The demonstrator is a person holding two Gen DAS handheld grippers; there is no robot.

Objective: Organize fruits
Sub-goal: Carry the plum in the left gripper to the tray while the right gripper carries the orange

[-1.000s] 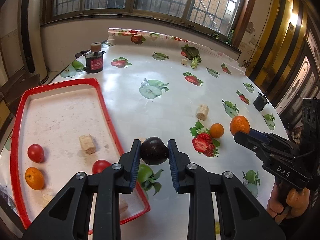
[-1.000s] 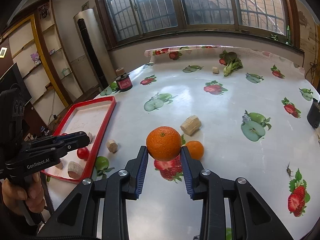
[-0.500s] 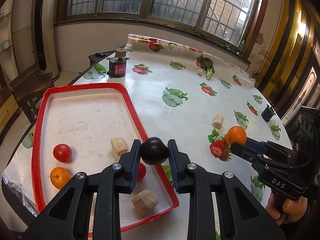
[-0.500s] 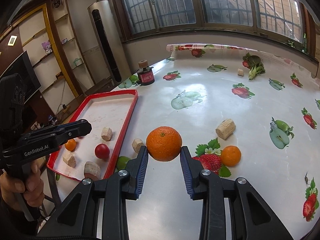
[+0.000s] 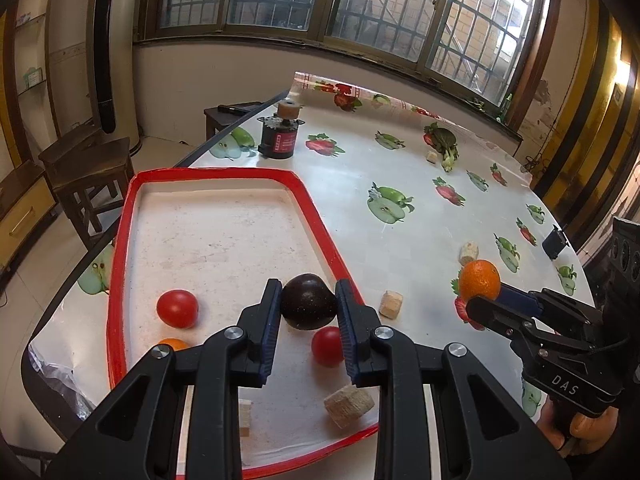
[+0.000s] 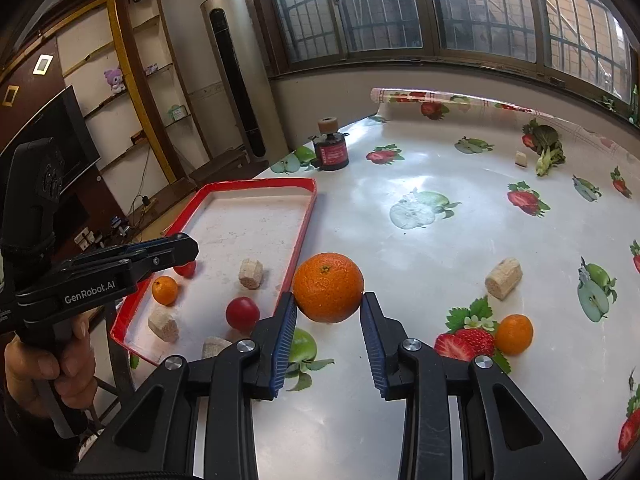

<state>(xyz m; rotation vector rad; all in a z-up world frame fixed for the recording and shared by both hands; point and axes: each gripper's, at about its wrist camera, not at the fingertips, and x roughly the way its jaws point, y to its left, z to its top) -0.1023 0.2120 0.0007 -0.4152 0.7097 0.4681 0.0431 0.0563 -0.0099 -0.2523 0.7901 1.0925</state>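
Observation:
My left gripper (image 5: 308, 312) is shut on a dark purple plum (image 5: 307, 301) and holds it above the red-rimmed tray (image 5: 120, 248). In the tray lie two red tomatoes (image 5: 177, 308), a small orange (image 5: 173, 345) and some beige blocks (image 5: 348, 404). My right gripper (image 6: 327, 312) is shut on a large orange (image 6: 328, 287) and holds it above the table beside the tray's right rim (image 6: 298, 248); it also shows in the left wrist view (image 5: 480, 280). A small orange (image 6: 514, 334) lies on the table to the right.
The tablecloth (image 6: 440, 216) carries printed fruit pictures. Beige blocks lie on the table (image 6: 503, 279) (image 5: 390, 304). A dark jar (image 5: 279, 139) stands at the far left, a vegetable (image 5: 446, 148) at the back, a small black object (image 5: 555, 242) at the right edge. A wooden stool (image 5: 88, 168) stands left of the table.
My left gripper has carried the plum leftward from over the table to over the tray. My right gripper has moved left with the orange toward the tray's rim.

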